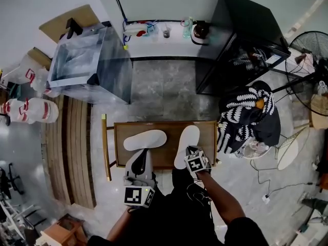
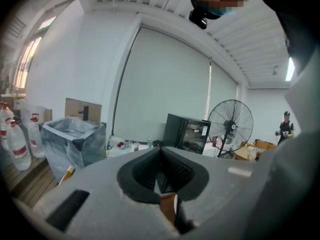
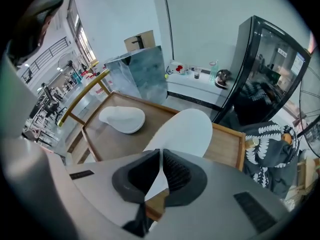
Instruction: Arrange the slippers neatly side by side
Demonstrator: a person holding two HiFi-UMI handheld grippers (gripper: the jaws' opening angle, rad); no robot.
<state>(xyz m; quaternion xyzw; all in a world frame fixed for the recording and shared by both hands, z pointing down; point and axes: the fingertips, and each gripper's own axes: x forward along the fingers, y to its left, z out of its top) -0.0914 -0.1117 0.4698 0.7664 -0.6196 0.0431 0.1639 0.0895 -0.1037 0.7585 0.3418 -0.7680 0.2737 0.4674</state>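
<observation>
Right gripper (image 3: 161, 171) clamped on right slipper (image 3: 185, 131) heel, at surface (image 3: 115, 144) near edge. Left gripper (image 2: 161, 170) jaws together. Left slipper (image 3: 122, 119) flat on surface.

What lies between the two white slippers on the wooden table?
Only bare tabletop: the right gripper view shows plain wood between the left slipper and the right slipper.

2 white slippers are sitting on the wooden desk (image 1: 169, 127), apart and not parallel. The left slipper (image 1: 145, 140) is lying crosswise. The right slipper (image 1: 186, 146) is pointing away, its near end sitting pinched in the right claw (image 3: 161, 154).
</observation>
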